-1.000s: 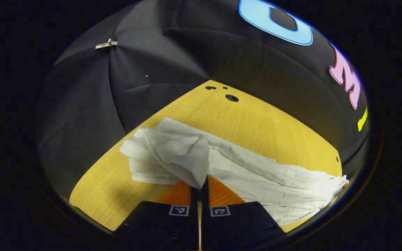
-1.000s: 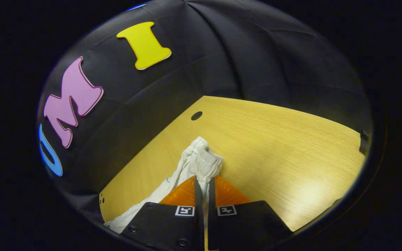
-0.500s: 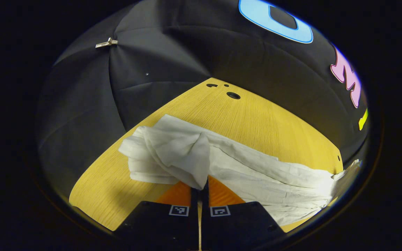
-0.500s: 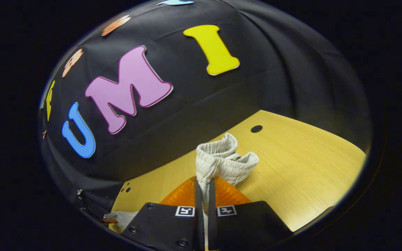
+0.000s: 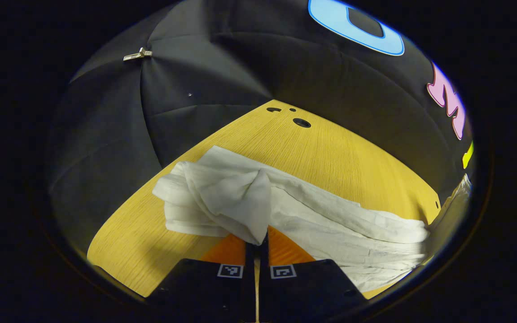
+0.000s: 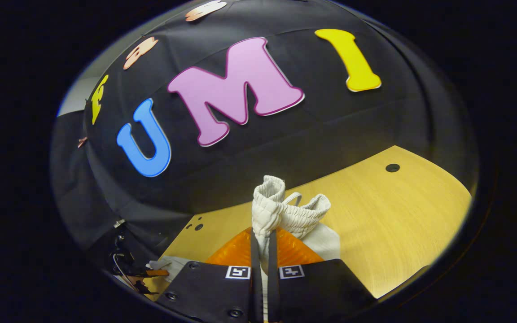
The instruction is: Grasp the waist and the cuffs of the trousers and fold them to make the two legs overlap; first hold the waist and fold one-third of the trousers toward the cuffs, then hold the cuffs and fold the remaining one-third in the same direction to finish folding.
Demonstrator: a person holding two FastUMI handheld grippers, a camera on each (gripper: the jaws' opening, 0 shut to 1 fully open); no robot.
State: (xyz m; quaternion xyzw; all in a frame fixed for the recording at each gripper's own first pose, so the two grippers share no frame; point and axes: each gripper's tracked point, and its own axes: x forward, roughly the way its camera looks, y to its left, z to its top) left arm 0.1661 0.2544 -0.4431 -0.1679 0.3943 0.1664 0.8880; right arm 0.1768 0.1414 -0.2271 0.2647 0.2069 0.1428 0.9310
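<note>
- The white, crinkled cotton trousers (image 5: 326,215) lie stretched along the front part of the yellow wood-grain worktop (image 5: 330,152), running from its left side toward its right edge.
- In the left gripper view, the left gripper (image 5: 257,240) has its two fingers drawn together on a bunched fold of the cuff end (image 5: 222,197), with almost no gap between them; the cloth rises from the tips into a loose knot.
- Beyond that knot, the layered cuffs rest flat on the worktop near its left edge.
- At the far right of the same view, the trouser cloth lifts off the worktop beside its right edge.
- In the right gripper view, the right gripper (image 6: 263,240) is pinched closed on the ribbed elastic waistband (image 6: 281,208), which stands up above the fingertips, clear of the worktop.
- A thin drawstring loop (image 6: 295,196) shows between the two raised lobes of the waistband.
- Round holes (image 5: 301,122) are cut in the worktop near its far corner.
</note>
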